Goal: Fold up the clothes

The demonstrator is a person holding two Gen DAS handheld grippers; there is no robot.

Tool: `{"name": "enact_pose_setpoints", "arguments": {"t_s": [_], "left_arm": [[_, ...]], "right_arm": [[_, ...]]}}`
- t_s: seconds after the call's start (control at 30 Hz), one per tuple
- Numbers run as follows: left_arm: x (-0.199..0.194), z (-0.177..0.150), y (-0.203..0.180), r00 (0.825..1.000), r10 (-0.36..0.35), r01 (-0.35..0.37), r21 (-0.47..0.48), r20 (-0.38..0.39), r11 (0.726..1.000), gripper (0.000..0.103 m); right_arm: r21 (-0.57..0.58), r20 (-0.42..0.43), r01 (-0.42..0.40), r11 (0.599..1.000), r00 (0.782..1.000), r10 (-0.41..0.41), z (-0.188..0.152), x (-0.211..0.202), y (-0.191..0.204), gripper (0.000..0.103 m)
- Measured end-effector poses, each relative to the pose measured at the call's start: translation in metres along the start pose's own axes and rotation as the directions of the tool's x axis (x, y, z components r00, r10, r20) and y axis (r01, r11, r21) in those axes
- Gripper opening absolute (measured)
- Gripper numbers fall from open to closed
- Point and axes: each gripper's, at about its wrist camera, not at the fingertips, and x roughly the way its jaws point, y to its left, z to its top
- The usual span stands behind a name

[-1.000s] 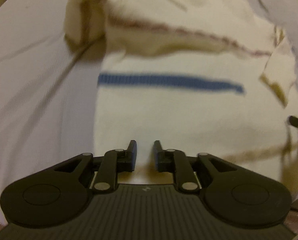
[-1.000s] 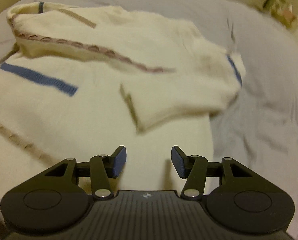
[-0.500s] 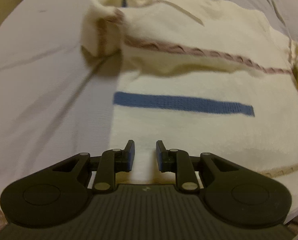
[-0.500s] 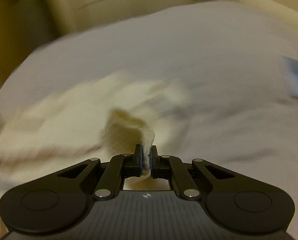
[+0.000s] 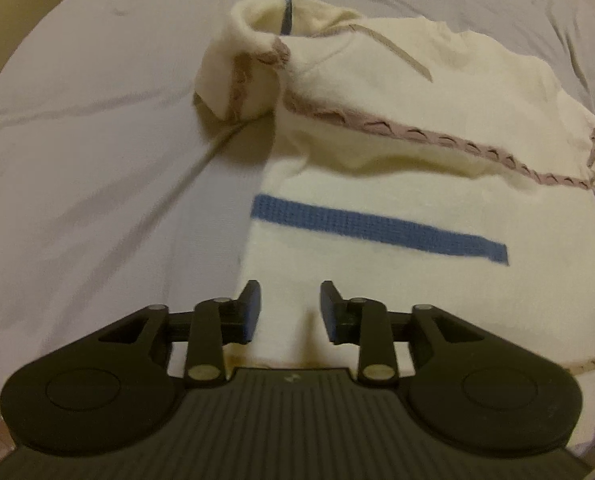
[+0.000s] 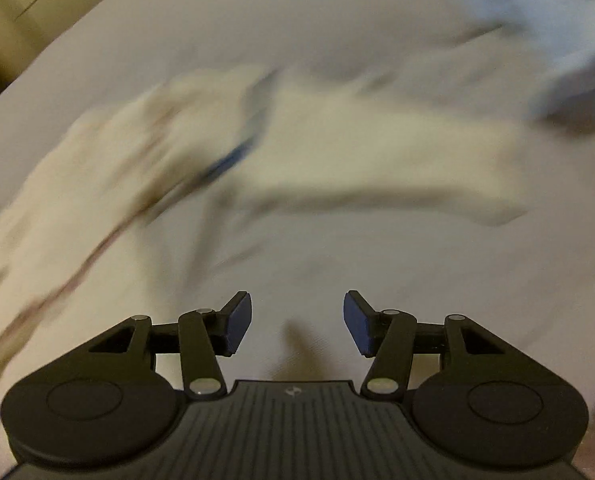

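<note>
**Left wrist view: both claws free, fold half made on the bed**

The left claw (image 5: 290, 310) hangs with its jaws parted and nothing between them, low over the near part of the cream sweater (image 5: 377, 200). The sweater lies on the grey bed sheet (image 5: 97, 160), nearer its right side in this view. Beyond the claw a blue stripe (image 5: 377, 228) crosses the flat body. Past that, a sleeve or upper flap with pink-brown trim (image 5: 437, 140) lies folded across the body, bunched at its far left end.

In the right wrist view the right claw (image 6: 297, 322) is also parted and carries nothing. It sits over bare sheet, with the sweater blurred beyond it and to the left.

Judgement: one fold is laid and the next grasp is not yet taken. The next move calls for both claws to close on a sweater edge, likely the near hem, and carry it over evenly.
</note>
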Motion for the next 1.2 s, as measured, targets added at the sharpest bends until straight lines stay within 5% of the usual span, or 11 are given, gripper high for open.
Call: {"name": "enact_pose_setpoints", "arguments": {"t_s": [0.1,0.3,0.53,0.7,0.73,0.77,0.83,0.93,1.07,1.13,1.2], "left_arm": [[0.000,0.012,0.011,1.000,-0.006,0.006,0.013,-0.002,1.000,0.028],[-0.019,0.071,0.031,0.996,-0.041,0.035,0.072,0.081,0.997,0.028],[0.005,0.184,0.017,0.987,-0.059,0.021,0.246,0.148,0.969,0.031],[0.075,0.248,-0.006,0.999,-0.020,0.003,0.356,0.045,0.934,0.032],[0.088,0.254,-0.010,1.000,-0.014,0.005,0.370,0.023,0.929,0.029],[0.097,0.256,-0.012,1.000,-0.021,0.015,0.377,0.010,0.926,0.011],[0.102,0.251,-0.012,0.999,-0.045,0.036,0.375,0.014,0.926,0.005],[0.057,0.231,0.019,0.976,-0.065,0.007,0.266,0.209,0.964,0.006],[-0.028,0.176,0.104,0.859,0.062,-0.049,-0.039,0.508,0.998,0.007],[-0.038,0.144,0.153,0.870,0.183,-0.083,-0.230,0.459,0.970,0.021],[-0.019,0.111,0.192,0.932,0.211,-0.100,-0.352,0.294,0.931,0.030]], "right_arm": [[-0.074,-0.078,-0.074,0.994,0.995,0.069,-0.026,0.021,0.048,0.047],[-0.282,-0.014,0.101,0.954,0.994,-0.110,-0.044,0.029,0.122,0.056],[-0.118,0.040,0.163,0.980,0.986,-0.159,-0.025,0.028,0.126,0.059],[-0.081,0.055,0.190,0.978,0.981,-0.186,-0.033,0.027,0.134,0.070],[-0.080,0.049,0.195,0.977,0.980,-0.192,-0.036,0.027,0.135,0.072],[-0.081,0.041,0.201,0.976,0.979,-0.198,-0.039,0.029,0.136,0.072],[-0.084,0.024,0.217,0.973,0.976,-0.215,-0.045,0.031,0.137,0.072],[-0.079,0.015,0.236,0.968,0.972,-0.236,-0.047,0.034,0.137,0.072],[-0.079,0.037,0.251,0.965,0.968,-0.249,-0.042,0.033,0.140,0.072],[-0.085,0.039,0.256,0.963,0.966,-0.254,-0.040,0.035,0.142,0.072],[-0.096,0.035,0.257,0.962,0.966,-0.255,-0.038,0.039,0.146,0.072]]}}
